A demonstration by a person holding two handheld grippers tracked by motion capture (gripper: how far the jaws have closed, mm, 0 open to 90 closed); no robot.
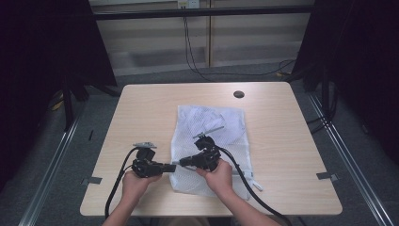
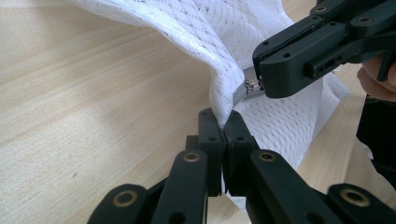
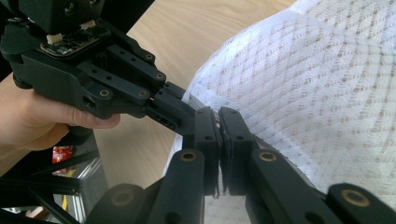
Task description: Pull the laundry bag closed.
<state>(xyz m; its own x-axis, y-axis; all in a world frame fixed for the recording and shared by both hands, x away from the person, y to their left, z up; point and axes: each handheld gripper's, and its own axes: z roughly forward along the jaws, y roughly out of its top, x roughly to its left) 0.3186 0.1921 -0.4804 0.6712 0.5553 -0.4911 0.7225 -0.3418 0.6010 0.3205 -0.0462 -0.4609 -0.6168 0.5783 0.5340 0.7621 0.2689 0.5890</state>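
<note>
High view: left claw (image 1: 172, 166) pinches mesh bag (image 1: 221, 123) left edge; right claw (image 1: 180, 163) clamps zipper pull (image 2: 251, 87).

The mesh bag (image 1: 209, 136) lies on the table (image 1: 141, 108), right of the left gripper (image 1: 173, 167), under the right gripper (image 1: 182, 163).

One white mesh bag (image 1: 207, 141); one table (image 1: 141, 108); two grippers, left gripper (image 1: 172, 167) and right gripper (image 1: 181, 163).

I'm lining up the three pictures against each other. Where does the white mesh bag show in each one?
High view: mesh bag at table centre.
Left gripper view: mesh bag top centre, edge pinched in the jaws.
Right gripper view: mesh bag on the right.
Shared landmark: the wooden table.
</note>
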